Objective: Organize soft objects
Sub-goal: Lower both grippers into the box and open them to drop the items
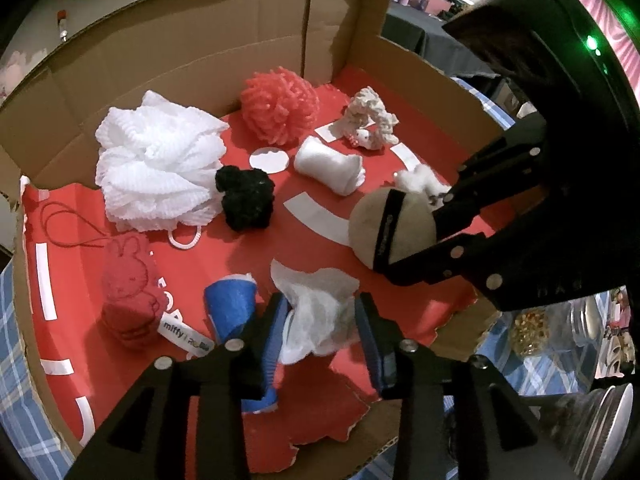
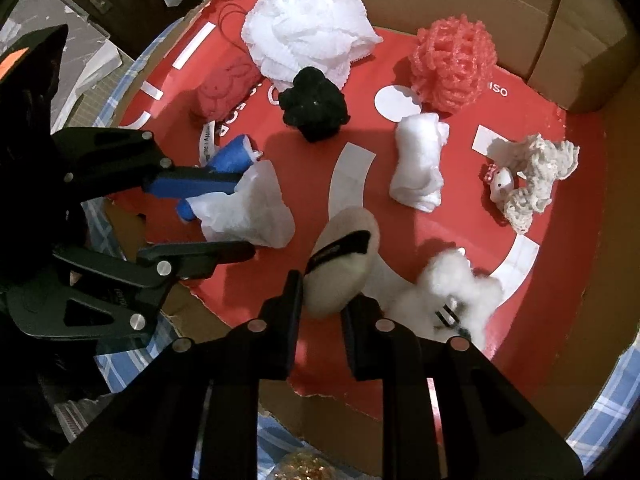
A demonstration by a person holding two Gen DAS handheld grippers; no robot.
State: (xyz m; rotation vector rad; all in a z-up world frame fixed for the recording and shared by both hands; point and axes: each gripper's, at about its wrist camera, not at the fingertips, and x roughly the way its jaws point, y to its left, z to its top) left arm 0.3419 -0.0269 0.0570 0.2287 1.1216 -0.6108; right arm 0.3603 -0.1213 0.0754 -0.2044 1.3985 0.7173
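Note:
A crumpled white tissue (image 1: 320,312) lies on the red floor of the cardboard box (image 1: 224,52). My left gripper (image 1: 322,308) stands open around the tissue, its blue pads beside it; the right wrist view shows the same gripper (image 2: 244,216). My right gripper (image 2: 324,292) is shut on a round beige puff (image 2: 340,264) with a black strap, held just above the floor, also seen as the puff (image 1: 392,228) in the left wrist view. A blue cloth roll (image 1: 232,308) sits left of the tissue. White cotton fluff (image 2: 448,292) lies beside the puff.
In the box are a white mesh loofah (image 1: 160,168), a coral loofah (image 1: 280,106), a black pompom (image 1: 246,200), a white rolled cloth (image 1: 328,166), a cream knitted scrunchie (image 1: 368,124) and a red rabbit towel (image 1: 128,288). Box walls rise behind. A jar (image 1: 528,332) stands outside.

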